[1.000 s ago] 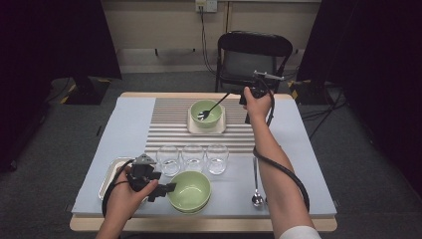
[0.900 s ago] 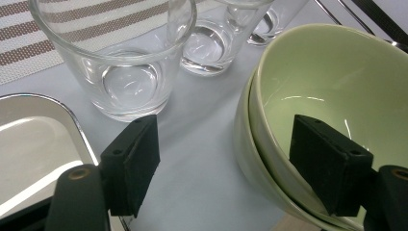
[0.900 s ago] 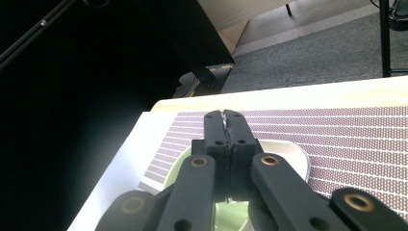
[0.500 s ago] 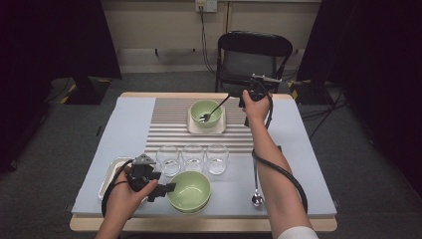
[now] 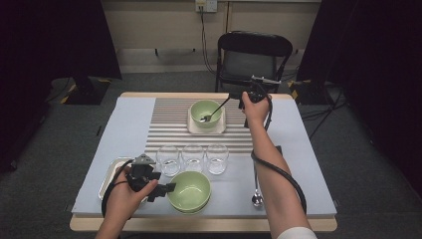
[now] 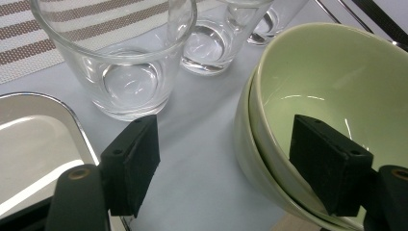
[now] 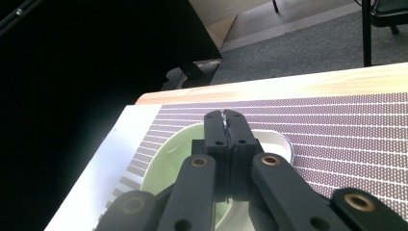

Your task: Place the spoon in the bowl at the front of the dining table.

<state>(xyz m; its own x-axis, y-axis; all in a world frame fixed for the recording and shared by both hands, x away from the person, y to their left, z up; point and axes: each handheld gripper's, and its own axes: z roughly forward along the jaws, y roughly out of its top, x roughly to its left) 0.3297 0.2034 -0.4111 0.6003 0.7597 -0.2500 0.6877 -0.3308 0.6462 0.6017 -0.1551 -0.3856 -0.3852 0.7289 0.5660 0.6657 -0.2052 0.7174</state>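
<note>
Right claw (image 5: 233,96) clamped on spoon (image 5: 213,112), bowl end already down in far green bowl (image 5: 206,113); release remains. Left claw (image 5: 166,188) open beside stacked bowls (image 5: 189,191).

Bench (image 5: 298,149) lit evenly from overhead, room around it falling to near-black w/ dark curtains both sides. Soft shadows only. Glare streaks on glasses (image 6: 127,72) & green bowl (image 6: 332,96) in left gripper view; near jaws slightly soft. Right gripper view's bench edge blown out, possibly overexposed.
</note>
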